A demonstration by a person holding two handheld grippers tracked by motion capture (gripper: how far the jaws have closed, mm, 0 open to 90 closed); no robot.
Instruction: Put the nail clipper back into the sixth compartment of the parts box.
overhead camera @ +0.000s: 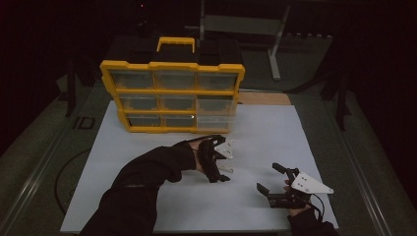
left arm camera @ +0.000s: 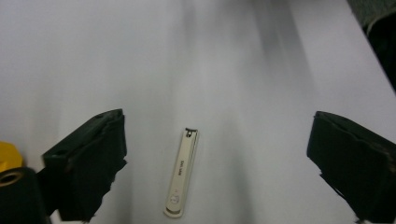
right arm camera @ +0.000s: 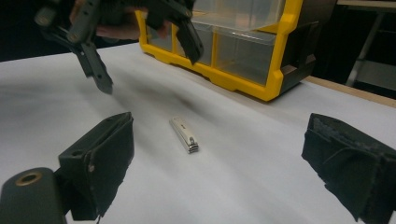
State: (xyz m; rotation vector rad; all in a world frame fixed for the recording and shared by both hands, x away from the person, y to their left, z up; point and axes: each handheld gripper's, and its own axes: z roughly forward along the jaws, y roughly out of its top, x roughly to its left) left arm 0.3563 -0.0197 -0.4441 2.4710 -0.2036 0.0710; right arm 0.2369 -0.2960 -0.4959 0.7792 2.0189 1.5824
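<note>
A nail clipper [left arm camera: 181, 173] lies flat on the white sheet covering the bench [overhead camera: 275, 128], seen at the lower middle of the left gripper view with its cutting end pointing up the frame; faint lettering runs along its lever but is too small to read. In that view it sits between the two black jaws of the left tongs [left arm camera: 219, 163], which stand wide apart and touch nothing, hovering above it. In the right gripper view the same clipper [right arm camera: 185, 134] shows at the centre of the frame, bare sheet all round it, with the left tongs [right arm camera: 144, 60] hanging over it in the upper left, jaws spread and clear of the sheet. The right tongs [right arm camera: 215, 163] also stand wide open and empty, the clipper lying well beyond their tips. In the high view the left tongs [overhead camera: 221, 162] are at the middle of the frame on a black-sleeved arm, and the right tongs [overhead camera: 268, 179] sit low at the lower right. A yellow parts organizer [overhead camera: 172, 96] with clear drawers and a carry handle stands upright at the upper middle; no label on it can be read.
</note>
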